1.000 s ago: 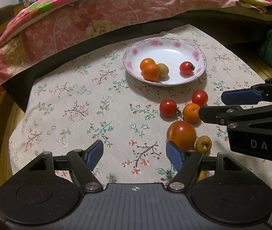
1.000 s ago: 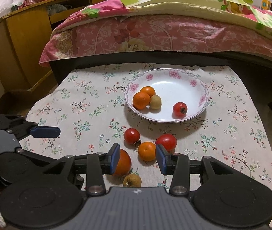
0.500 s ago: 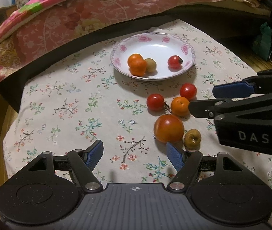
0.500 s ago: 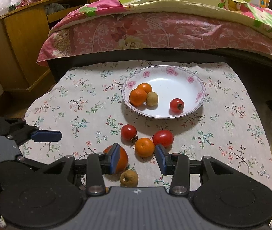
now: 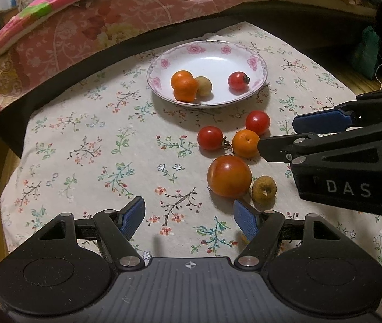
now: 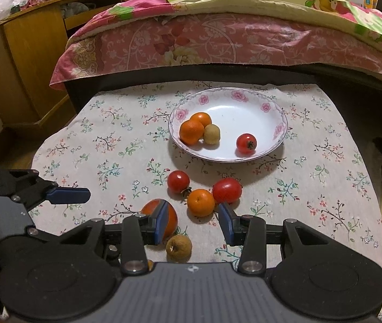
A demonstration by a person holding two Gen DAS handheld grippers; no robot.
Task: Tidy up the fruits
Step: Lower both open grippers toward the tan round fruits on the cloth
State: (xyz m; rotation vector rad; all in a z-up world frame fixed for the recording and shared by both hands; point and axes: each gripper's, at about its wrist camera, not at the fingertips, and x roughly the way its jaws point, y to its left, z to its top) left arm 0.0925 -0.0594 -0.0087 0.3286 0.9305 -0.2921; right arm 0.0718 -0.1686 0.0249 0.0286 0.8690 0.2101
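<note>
Left gripper (image 5: 188, 216) wide, empty, over cloth (image 5: 88, 145). Right gripper (image 6: 192, 220) narrower, empty, above loose orange (image 6: 200, 202). Plate (image 6: 269, 102) holds four fruits; five outside.

The right claw's (image 6: 194, 219) near finger (image 6: 160, 222) hides part of the large tomato (image 6: 171, 219); a small orange-brown thing (image 6: 150, 263) under the claw's body is mostly hidden.

White "DAS" lettering on the right gripper (image 5: 277, 137) body
</note>
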